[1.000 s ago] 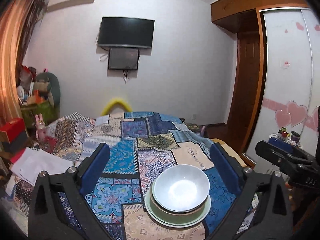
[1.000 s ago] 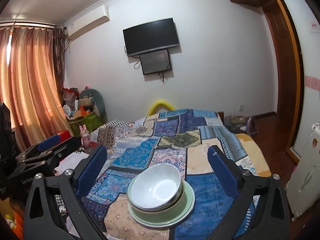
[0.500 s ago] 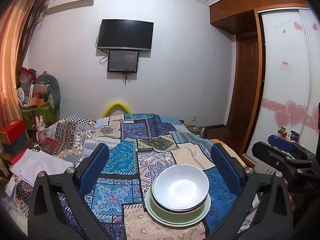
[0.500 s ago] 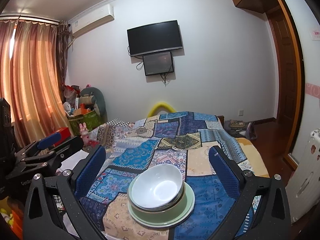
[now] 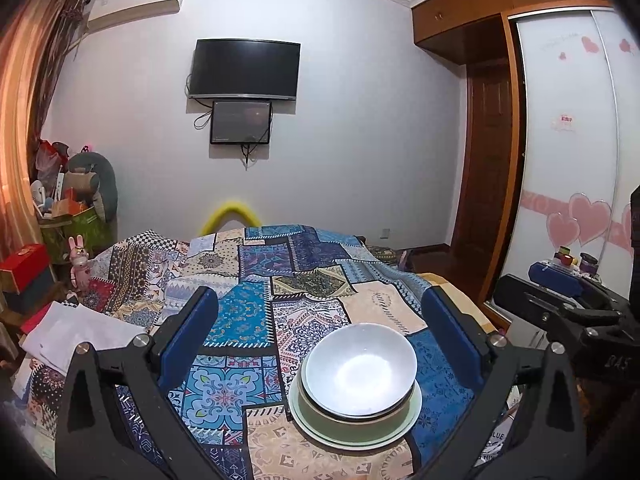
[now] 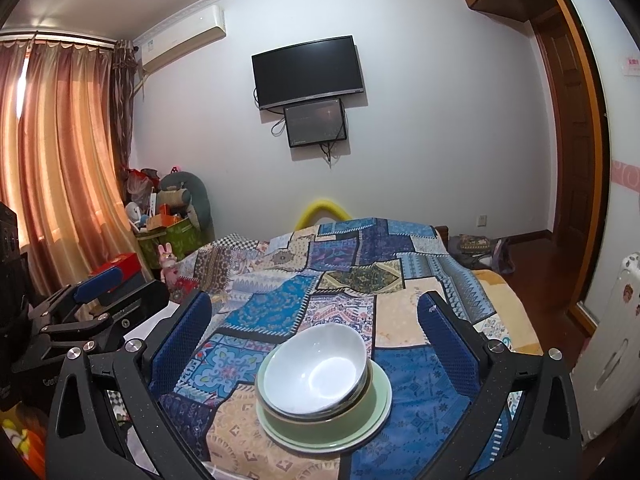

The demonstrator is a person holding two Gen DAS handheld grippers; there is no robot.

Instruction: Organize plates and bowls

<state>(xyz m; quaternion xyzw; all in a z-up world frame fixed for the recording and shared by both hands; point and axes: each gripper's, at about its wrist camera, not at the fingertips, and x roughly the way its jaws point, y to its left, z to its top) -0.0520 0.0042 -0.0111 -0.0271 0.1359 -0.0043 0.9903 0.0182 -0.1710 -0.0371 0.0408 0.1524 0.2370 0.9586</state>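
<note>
A white bowl [image 5: 359, 366] is nested in a green bowl [image 5: 316, 410] on a pale green plate [image 5: 412, 420], stacked on the patchwork cloth. The stack also shows in the right wrist view: white bowl [image 6: 316, 368], green bowl [image 6: 360, 404], plate [image 6: 382, 388]. My left gripper [image 5: 320, 336] is open and empty, held back above the stack. My right gripper [image 6: 314, 336] is open and empty, also held back above the stack. Each gripper shows at the edge of the other's view: the right one [image 5: 560, 304], the left one [image 6: 92, 308].
The patchwork cloth [image 5: 256, 280] covers a bed-like surface. White papers [image 5: 76, 332] and a red box [image 5: 24, 264] lie at the left. A basket of toys [image 6: 168, 224] stands by the curtain. A wardrobe [image 5: 568, 184] and door are at the right.
Both grippers have risen and tilted slightly, so the stack sits a little lower in view. The stack has not moved.
</note>
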